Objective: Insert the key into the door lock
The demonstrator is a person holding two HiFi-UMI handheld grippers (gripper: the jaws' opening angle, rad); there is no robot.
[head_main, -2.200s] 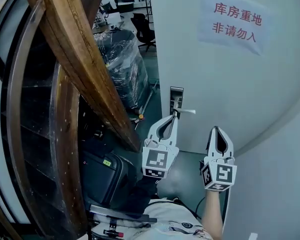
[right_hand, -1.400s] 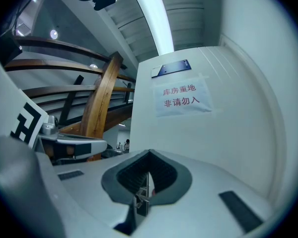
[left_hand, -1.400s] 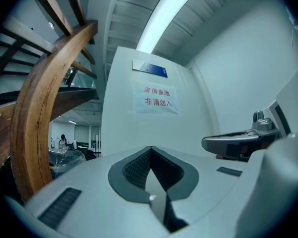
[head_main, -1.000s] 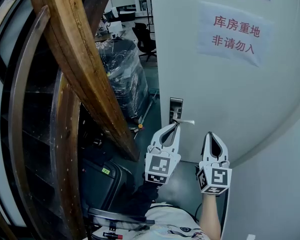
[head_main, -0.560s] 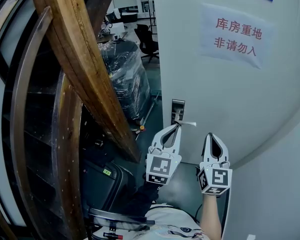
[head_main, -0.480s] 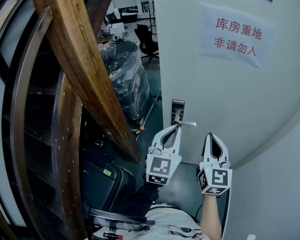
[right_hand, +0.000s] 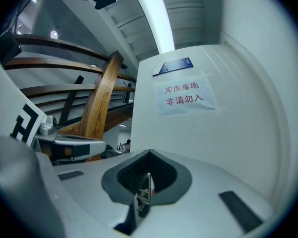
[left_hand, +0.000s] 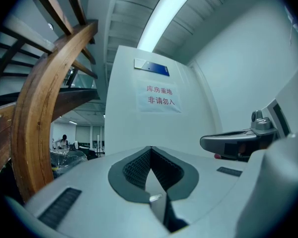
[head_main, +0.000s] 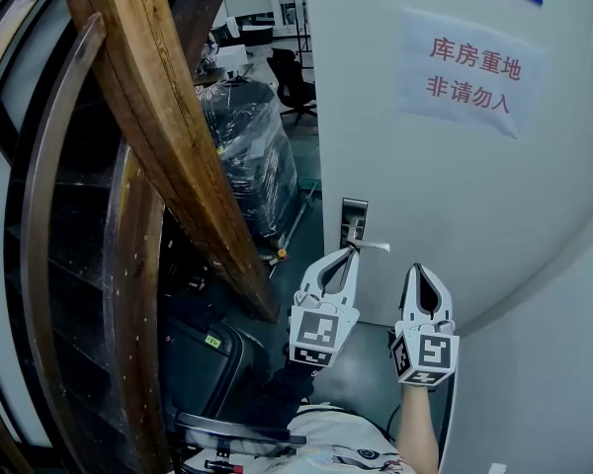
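Observation:
The white door (head_main: pixel 455 186) carries a paper sign (head_main: pixel 474 72), a metal lock plate (head_main: pixel 354 217) at its left edge and a lever handle (head_main: pixel 374 247) just under it. My left gripper (head_main: pixel 353 250) points at the door with its tips right beside the handle; whether they touch it I cannot tell. Its jaws meet at the tip (left_hand: pixel 150 148), nothing clearly between them. My right gripper (head_main: pixel 418 268) is held level to the right of the left one, lower than the handle. It is shut (right_hand: pixel 149 152) on a thin metal key (right_hand: pixel 146 192), which shows edge-on between the pads.
A heavy wooden stair beam (head_main: pixel 158 126) slants across the left. Behind it stand a plastic-wrapped stack (head_main: pixel 242 136) and an office chair (head_main: pixel 287 62). A black case (head_main: pixel 203 349) lies on the floor at lower left. A white wall (head_main: pixel 563 363) closes the right side.
Both grippers keep their places before the door. Only the head view has drifted a little.

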